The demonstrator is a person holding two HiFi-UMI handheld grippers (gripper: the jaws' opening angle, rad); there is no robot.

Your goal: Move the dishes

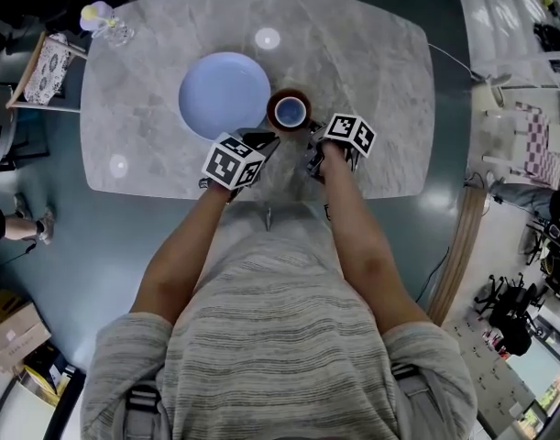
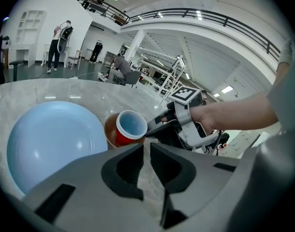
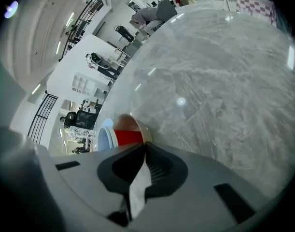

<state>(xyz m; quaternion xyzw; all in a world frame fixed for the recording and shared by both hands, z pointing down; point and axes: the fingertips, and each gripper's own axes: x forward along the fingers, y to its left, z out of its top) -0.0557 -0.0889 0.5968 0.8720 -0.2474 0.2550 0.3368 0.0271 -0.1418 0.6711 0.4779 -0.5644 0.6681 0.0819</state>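
Pinching: right tool (image 3: pixel 144 145), jaws pressed together on the near rim of the brown bowl (image 3: pixel 132 123).
Bowl: on the tabletop (image 1: pixel 371 62), just beside the blue plate (image 1: pixel 225 94), red cup (image 2: pixel 130 129) inside it.
Left tool (image 2: pixel 147 148): jaws slightly apart, only tabletop between them, near the bowl.

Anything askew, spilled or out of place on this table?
One thing: the red cup sits inside the brown bowl, next to the blue plate, and appears to lean to one side rather than stand upright. It could shift if the bowl is moved. Nothing looks spilled or broken.
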